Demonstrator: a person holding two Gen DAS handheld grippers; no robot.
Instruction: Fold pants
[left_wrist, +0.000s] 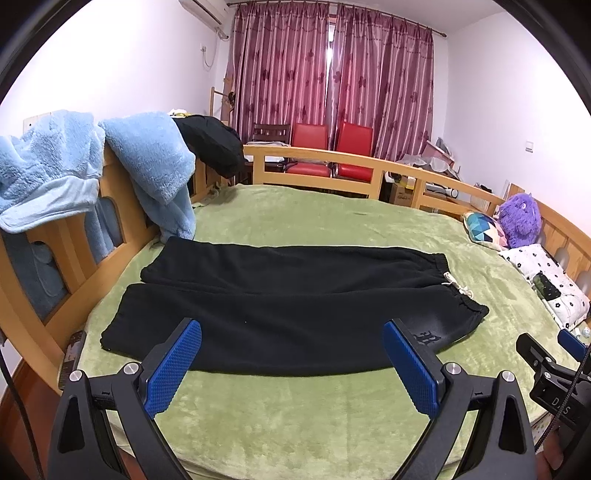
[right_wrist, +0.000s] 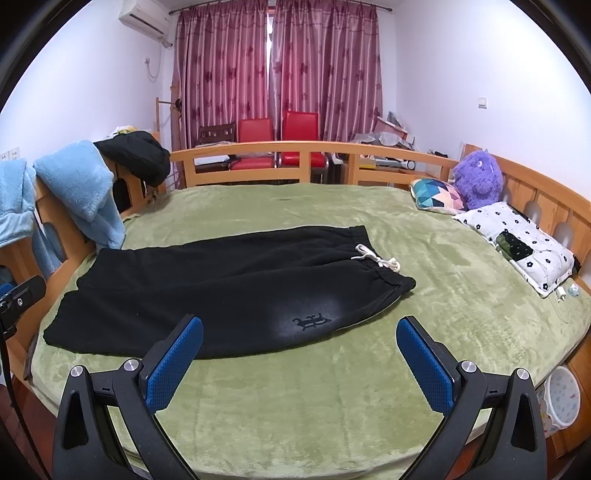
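Black fleece drawstring pants lie flat and unfolded on the green plush bed cover, waistband right, legs left. The left gripper and right gripper hover nearside, fingers spread, empty; folding appears not yet begun.

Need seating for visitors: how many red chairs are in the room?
2. Both stand side by side before the curtains, beyond the bed's far rail: left red chair, right red chair. Others may be hidden outside the views.
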